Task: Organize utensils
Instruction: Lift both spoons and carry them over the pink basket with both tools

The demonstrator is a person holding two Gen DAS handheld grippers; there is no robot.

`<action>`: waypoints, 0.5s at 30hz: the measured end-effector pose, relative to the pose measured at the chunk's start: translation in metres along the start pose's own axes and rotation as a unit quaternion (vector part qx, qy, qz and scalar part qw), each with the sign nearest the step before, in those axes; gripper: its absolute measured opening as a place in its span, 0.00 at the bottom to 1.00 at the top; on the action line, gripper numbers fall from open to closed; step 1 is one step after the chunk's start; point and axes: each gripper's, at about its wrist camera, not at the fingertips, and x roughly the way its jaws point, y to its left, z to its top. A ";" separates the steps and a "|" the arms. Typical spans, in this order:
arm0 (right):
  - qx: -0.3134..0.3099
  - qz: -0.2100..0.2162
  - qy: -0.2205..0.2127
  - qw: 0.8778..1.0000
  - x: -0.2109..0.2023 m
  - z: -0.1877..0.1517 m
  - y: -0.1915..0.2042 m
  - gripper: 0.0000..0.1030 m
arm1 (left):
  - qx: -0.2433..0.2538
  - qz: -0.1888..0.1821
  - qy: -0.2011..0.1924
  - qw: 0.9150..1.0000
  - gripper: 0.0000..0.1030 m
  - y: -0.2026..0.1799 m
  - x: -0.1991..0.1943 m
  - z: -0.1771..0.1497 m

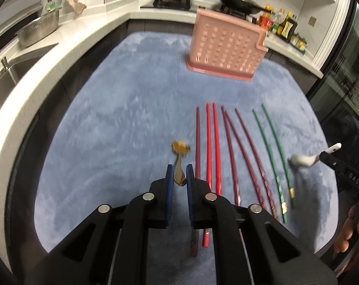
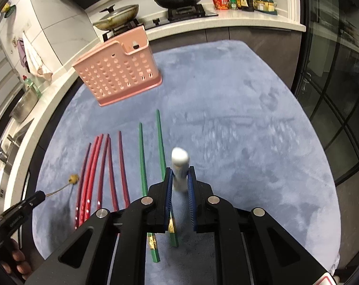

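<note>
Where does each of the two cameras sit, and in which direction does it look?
Left wrist: on the left gripper, looking forward and down at its gold spoon; fingers of the person's other hand show.
Right wrist: on the right gripper, looking forward and down at its white spoon; fingers show.
Shared: pink basket, chopsticks, blue mat, stove.
</note>
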 end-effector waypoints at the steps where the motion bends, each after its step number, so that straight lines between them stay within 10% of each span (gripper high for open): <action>1: 0.000 0.000 -0.002 1.000 -0.002 0.001 0.001 0.12 | -0.001 -0.001 -0.006 1.000 0.09 0.000 -0.003 0.004; 15: -0.014 0.018 -0.044 0.999 -0.024 0.044 0.017 0.12 | 0.008 -0.008 -0.059 0.998 0.01 0.002 -0.027 0.066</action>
